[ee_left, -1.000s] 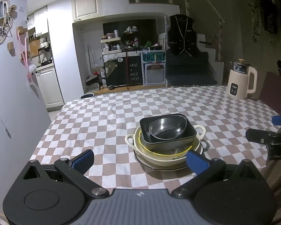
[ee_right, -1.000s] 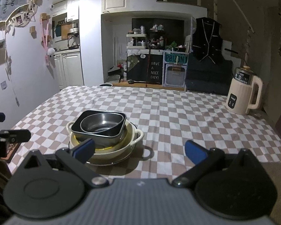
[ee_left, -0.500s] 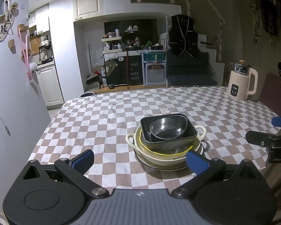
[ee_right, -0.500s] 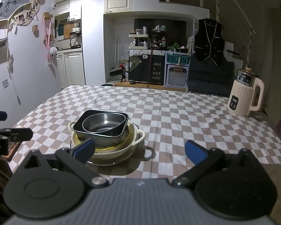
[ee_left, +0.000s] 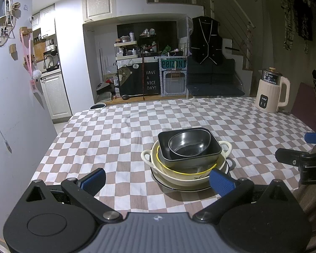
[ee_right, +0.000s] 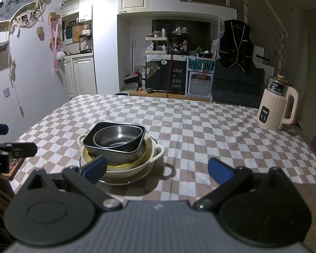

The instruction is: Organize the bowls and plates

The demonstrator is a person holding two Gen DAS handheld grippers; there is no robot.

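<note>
A stack of dishes stands on the checkered tablecloth [ee_left: 115, 139]. From the top: a small dark round bowl [ee_left: 188, 144], a dark square bowl [ee_left: 208, 158], a yellow-rimmed bowl [ee_left: 179, 169], a cream two-handled bowl [ee_left: 179, 178] and a dark-rimmed plate [ee_left: 168, 184] at the bottom. The same stack shows in the right wrist view, with the round bowl [ee_right: 115, 140] and the cream bowl [ee_right: 137, 168]. My left gripper [ee_left: 157, 179] is open and empty, near the stack's front. My right gripper [ee_right: 157, 168] is open and empty, just right of the stack.
A cream electric kettle [ee_left: 271, 91] [ee_right: 279, 105] stands at the table's far right. A brown mat [ee_right: 13, 168] lies at the near left edge. A wall runs along the left. Shelves and a dark sofa stand beyond the table.
Both views have shifted slightly, as both grippers drifted a little. The stack has not moved and both grippers stay open.
</note>
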